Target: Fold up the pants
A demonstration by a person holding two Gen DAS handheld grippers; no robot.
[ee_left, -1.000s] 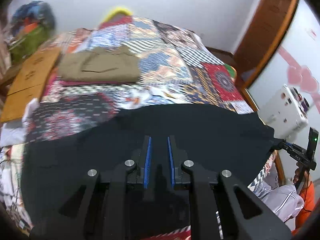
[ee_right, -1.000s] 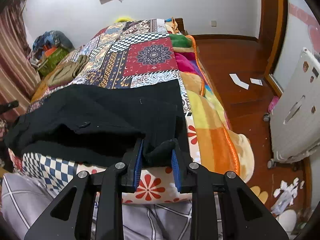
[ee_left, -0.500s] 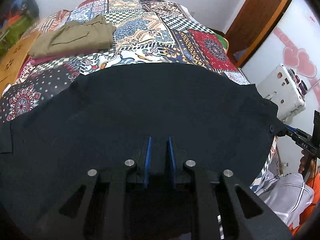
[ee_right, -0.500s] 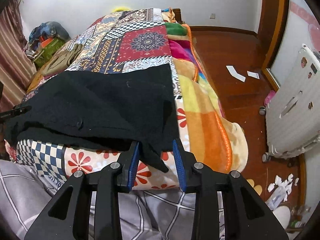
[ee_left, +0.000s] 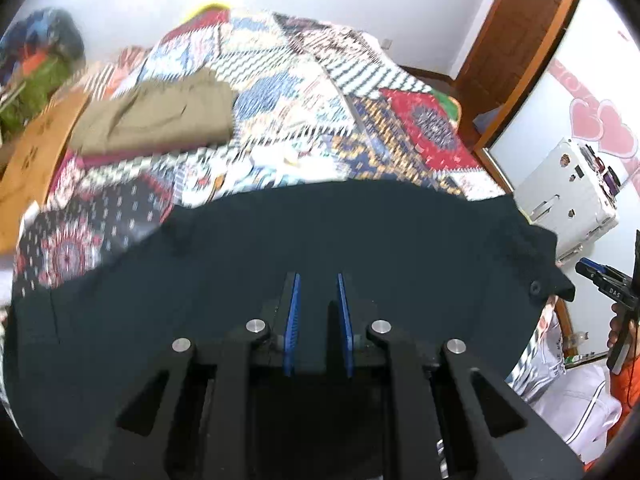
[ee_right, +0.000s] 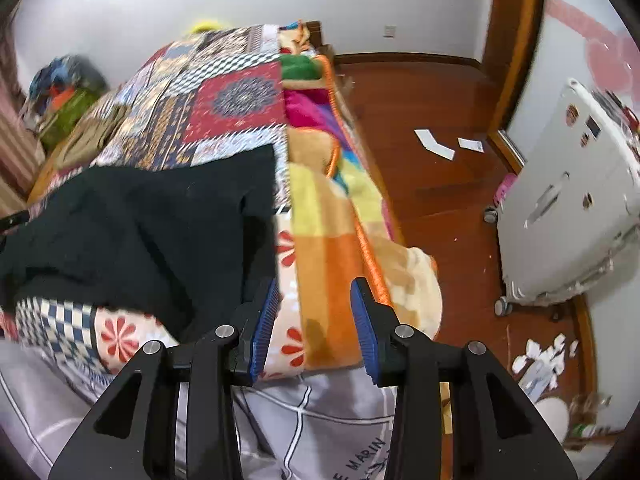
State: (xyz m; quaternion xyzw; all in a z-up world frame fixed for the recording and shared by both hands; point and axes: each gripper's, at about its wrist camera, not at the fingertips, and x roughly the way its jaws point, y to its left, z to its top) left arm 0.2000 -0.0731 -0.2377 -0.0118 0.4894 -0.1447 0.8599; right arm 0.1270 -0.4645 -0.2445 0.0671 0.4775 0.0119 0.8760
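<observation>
The black fabric pants lie spread flat across the near part of the bed, over the patchwork quilt of many colours, with their near edge hanging over the bed's near edge. In the right wrist view the same pants end at a straight edge just short of the bed's right edge, where a yellow and orange fleece blanket drapes down the side.

The left tool sits low over the pants near the bed's near edge. Its blue pads stand a narrow gap apart, and dark cloth fills the view between and around them; whether they pinch the fabric cannot be told.

The right tool stands wide apart at the bed's near right corner, holding nothing. Its left pad is just beside the hanging corner of the pants, and its right pad is in front of the fleece blanket.

A folded olive-green garment rests on the quilt toward the far left part of the bed, well apart from the black pants. A white hard-shell suitcase stands on the wooden floor to the right of the bed.
</observation>
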